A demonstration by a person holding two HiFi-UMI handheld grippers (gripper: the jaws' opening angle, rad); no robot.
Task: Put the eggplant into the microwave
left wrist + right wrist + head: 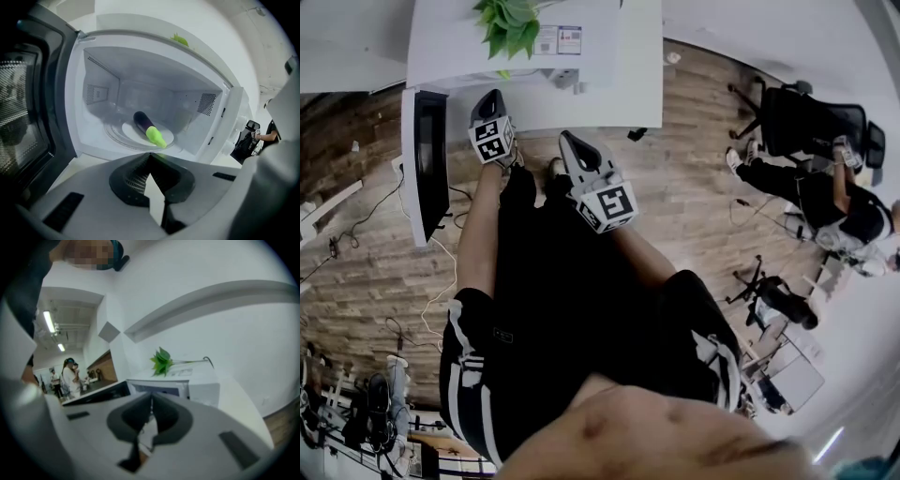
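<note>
Wood floor [694, 187] below; eggplant [149, 129] lies inside microwave [154, 70] (door [28, 117] open).

We see the eggplant [149, 129] lying on its side on the round turntable [119, 133] inside the white microwave [140, 61]. It has a dark purple body and a bright green stem end (pointing out toward the opening). The microwave's dark door [28, 117] stands swung wide open to the left.
</note>
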